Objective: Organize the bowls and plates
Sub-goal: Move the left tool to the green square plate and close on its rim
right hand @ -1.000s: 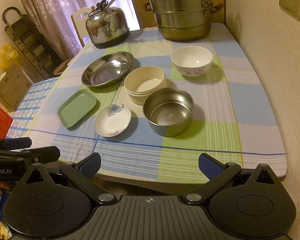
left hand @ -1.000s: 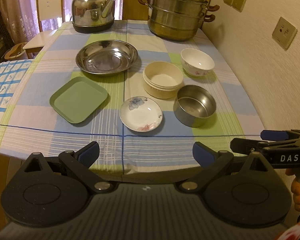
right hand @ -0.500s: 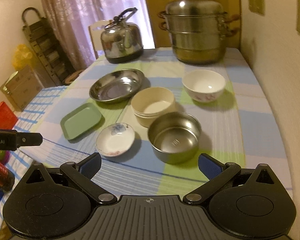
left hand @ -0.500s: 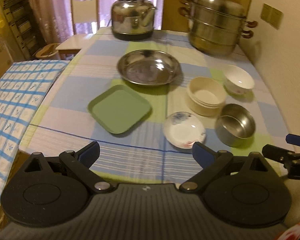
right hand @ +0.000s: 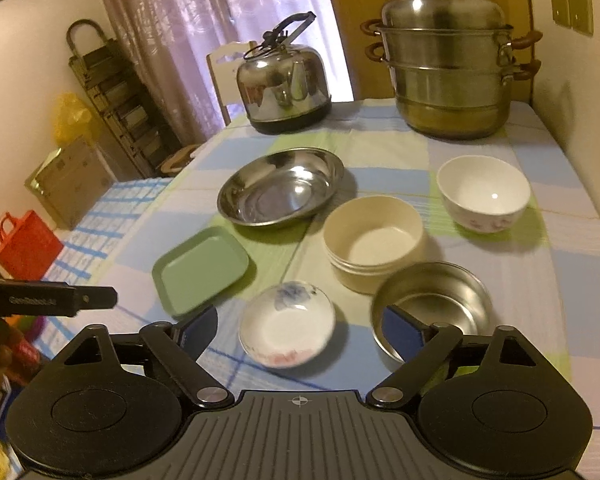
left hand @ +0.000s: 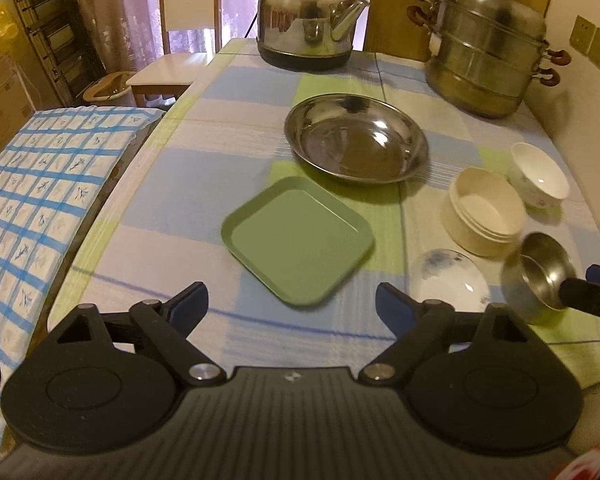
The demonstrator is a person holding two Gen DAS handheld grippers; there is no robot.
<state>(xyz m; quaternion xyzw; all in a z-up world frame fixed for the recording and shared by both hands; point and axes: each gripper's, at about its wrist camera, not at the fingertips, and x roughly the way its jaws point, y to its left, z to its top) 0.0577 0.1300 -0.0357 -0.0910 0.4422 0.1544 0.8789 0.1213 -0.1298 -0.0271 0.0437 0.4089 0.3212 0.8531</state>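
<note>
On the checked tablecloth lie a green square plate [left hand: 298, 246], a wide steel plate [left hand: 356, 142], a cream bowl [left hand: 484, 210], a white floral bowl [left hand: 540, 174], a small floral dish [left hand: 450, 280] and a steel bowl [left hand: 540, 276]. My left gripper [left hand: 292, 304] hovers just short of the green plate, its jaws closing with nothing gripped. My right gripper [right hand: 300, 324] hangs over the small floral dish [right hand: 288, 322], its jaws closing too and pressing on nothing. Its right fingertip overlaps the steel bowl [right hand: 440, 300] in the picture. The green plate [right hand: 200, 270] lies left of the dish.
A steel kettle [left hand: 308, 28] and a stacked steamer pot [left hand: 488, 52] stand at the table's far end. A wall runs along the right side. On the left are a chair [left hand: 188, 20], a blue-checked surface [left hand: 40, 184] and a red bag [right hand: 24, 244].
Both grippers have come forward over the table's near edge. The left one has swung left to face the green plate. Both pairs of jaws stand a little narrower than before.
</note>
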